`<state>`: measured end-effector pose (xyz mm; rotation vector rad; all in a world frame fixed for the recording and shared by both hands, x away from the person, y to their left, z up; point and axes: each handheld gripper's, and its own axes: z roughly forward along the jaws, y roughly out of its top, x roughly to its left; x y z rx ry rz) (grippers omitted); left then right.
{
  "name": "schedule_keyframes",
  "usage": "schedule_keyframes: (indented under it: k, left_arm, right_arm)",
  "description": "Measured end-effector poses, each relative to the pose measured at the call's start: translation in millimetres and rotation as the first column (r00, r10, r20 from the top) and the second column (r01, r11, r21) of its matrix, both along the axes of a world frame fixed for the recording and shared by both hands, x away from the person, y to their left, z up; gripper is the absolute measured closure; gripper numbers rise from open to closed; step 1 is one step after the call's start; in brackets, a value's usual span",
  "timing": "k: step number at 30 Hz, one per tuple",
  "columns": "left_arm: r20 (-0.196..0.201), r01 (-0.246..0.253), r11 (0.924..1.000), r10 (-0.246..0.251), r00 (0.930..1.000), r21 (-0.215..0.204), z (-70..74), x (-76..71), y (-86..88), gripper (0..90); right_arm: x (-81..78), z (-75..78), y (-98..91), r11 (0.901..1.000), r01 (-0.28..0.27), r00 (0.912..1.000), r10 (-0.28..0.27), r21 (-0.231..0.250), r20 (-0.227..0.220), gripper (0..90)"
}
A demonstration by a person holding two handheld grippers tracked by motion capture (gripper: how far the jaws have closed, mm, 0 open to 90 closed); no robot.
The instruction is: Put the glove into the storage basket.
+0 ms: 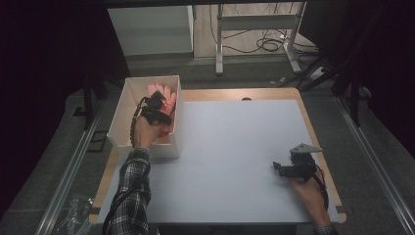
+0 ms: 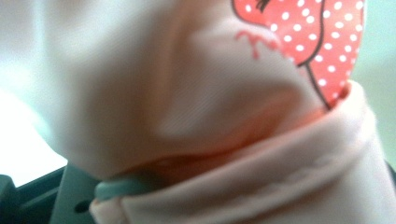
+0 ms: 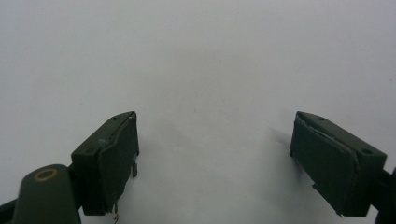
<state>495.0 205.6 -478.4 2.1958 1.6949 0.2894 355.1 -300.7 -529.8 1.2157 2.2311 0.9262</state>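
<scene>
**Pink garment going into white box, grip unclear**

Left gripper (image 1: pixel 157 104) is reaching down inside the white box (image 1: pixel 128 96), sitting right against the pink garment (image 2: pixel 196 93) lying in the box. Placement is looking nearly done; release and withdrawal are probably what's left. Fabric is crowding the left gripper view, so whether its jaws are pinching the cloth is impossible to tell. Right gripper (image 1: pixel 284 169) is resting well right of the box on the table (image 1: pixel 235 142), jaws standing wide apart, holding nothing.

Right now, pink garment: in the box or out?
In. The pink garment lies inside the white box, with the left gripper down in it.
</scene>
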Motion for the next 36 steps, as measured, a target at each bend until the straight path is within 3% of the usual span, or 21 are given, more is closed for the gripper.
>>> schedule_keyframes:
  k: [8,14,18,22,29,32,36]
  left_arm:
    - [-0.077,0.008,0.9999,-0.007,0.9970,0.012,-15.6,6.7,-9.7,31.9]
    - [-0.105,0.002,0.9998,0.000,0.9945,0.019,-22.1,9.0,-9.0,19.4]
    - [-0.102,0.006,1.0000,-0.005,0.9948,0.008,-21.2,7.8,-4.4,10.1]
    - [-0.072,0.009,1.0000,-0.009,0.9974,0.001,-17.0,5.8,-1.1,4.6]
    - [-0.028,0.007,1.0000,-0.007,0.9996,-0.002,-7.8,2.7,-0.6,4.0]
    - [-0.008,0.031,0.9994,-0.031,0.9995,-0.016,-1.4,-0.6,0.4,3.7]
    - [0.001,0.059,0.9982,-0.059,0.9982,-0.004,5.1,-5.1,0.4,4.2]
  right_arm:
    - [0.0,0.0,0.0,1.0000,0.000,1.0000,0.000,0.000,0.000,15.8]
    - [0.0,0.0,0.0,1.0000,0.000,1.0000,0.000,0.000,0.000,15.7]
    - [0.0,0.0,0.0,1.0000,0.000,1.0000,0.000,0.000,0.000,15.8]
    - [0.0,0.0,0.0,1.0000,0.000,1.0000,0.000,0.000,0.000,15.8]
    - [0.0,0.0,0.0,1.0000,0.000,1.0000,0.000,0.000,0.000,15.7]
    - [-0.1,0.0,0.0,1.0000,0.000,1.0000,0.000,0.000,0.000,15.8]
    - [-0.1,0.0,0.0,1.0000,0.000,1.0000,0.000,-0.001,0.001,15.7]
